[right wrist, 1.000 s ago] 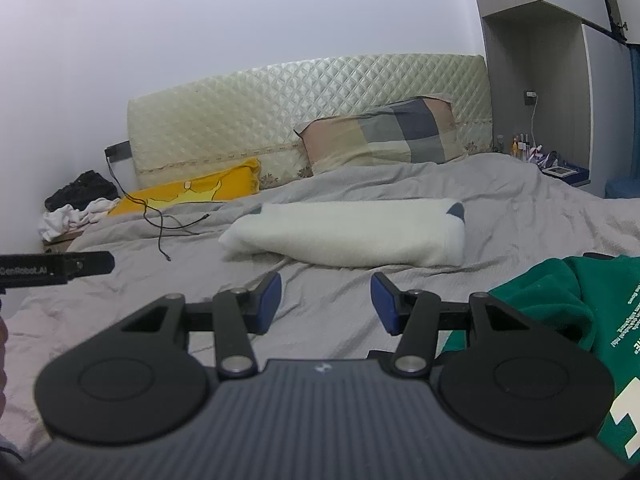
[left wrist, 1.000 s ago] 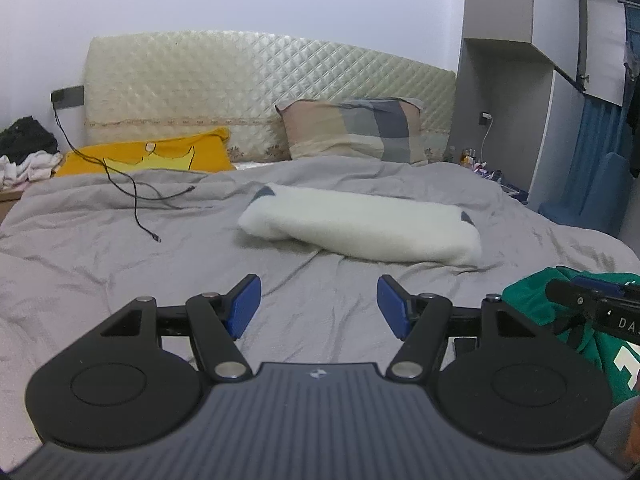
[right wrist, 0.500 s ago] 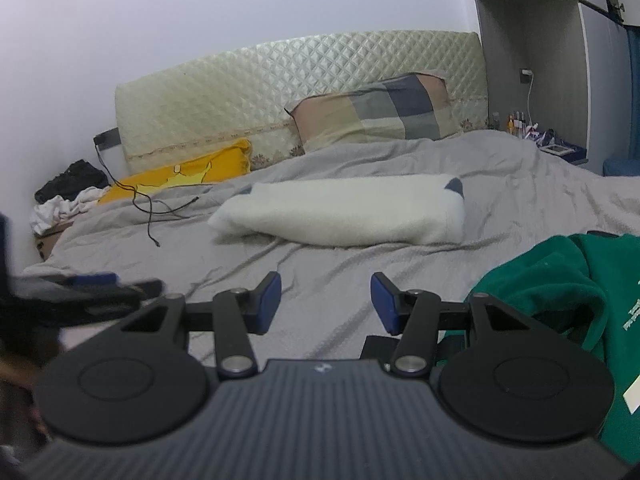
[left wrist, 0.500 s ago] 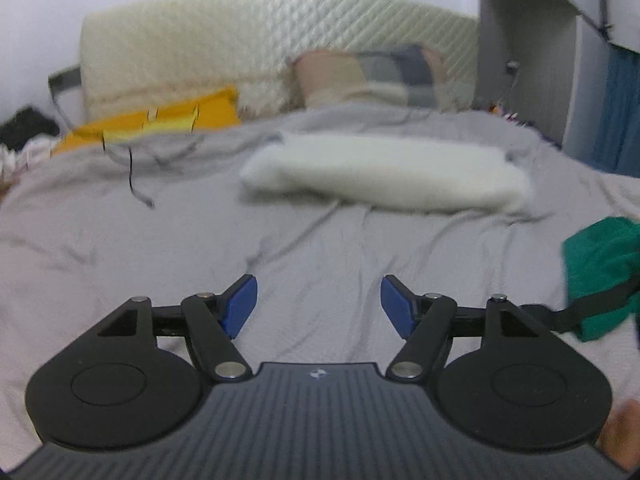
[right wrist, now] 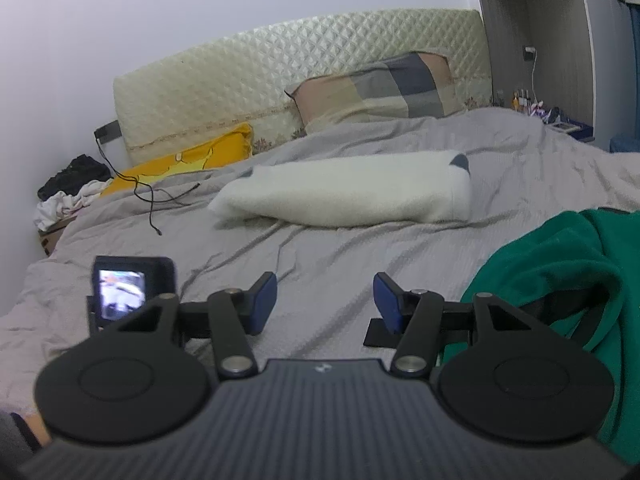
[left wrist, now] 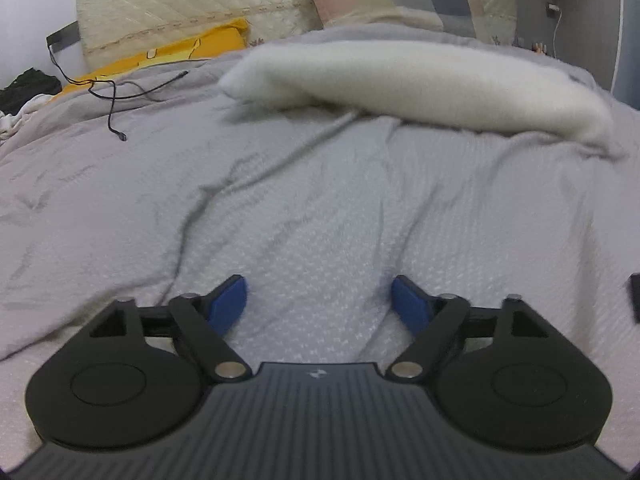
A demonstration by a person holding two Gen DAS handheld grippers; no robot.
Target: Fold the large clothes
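Observation:
A green garment (right wrist: 560, 264) lies crumpled on the grey bed cover (right wrist: 332, 248) at the right of the right wrist view. My right gripper (right wrist: 324, 300) is open and empty, just left of the garment. My left gripper (left wrist: 320, 304) is open and empty, low over bare grey cover (left wrist: 320, 200); the garment is out of the left wrist view. The camera of the left gripper (right wrist: 128, 288) shows at the left of the right wrist view.
A folded white blanket (left wrist: 400, 76) lies across the middle of the bed. A black cable (left wrist: 116, 96), a yellow pillow (right wrist: 180, 160) and a checked pillow (right wrist: 380, 88) lie near the headboard (right wrist: 280, 72). A wardrobe (right wrist: 540, 40) stands at the right.
My left gripper has dropped low and forward over the bed, and the green garment has left its view. My right gripper has barely moved. Both stay open.

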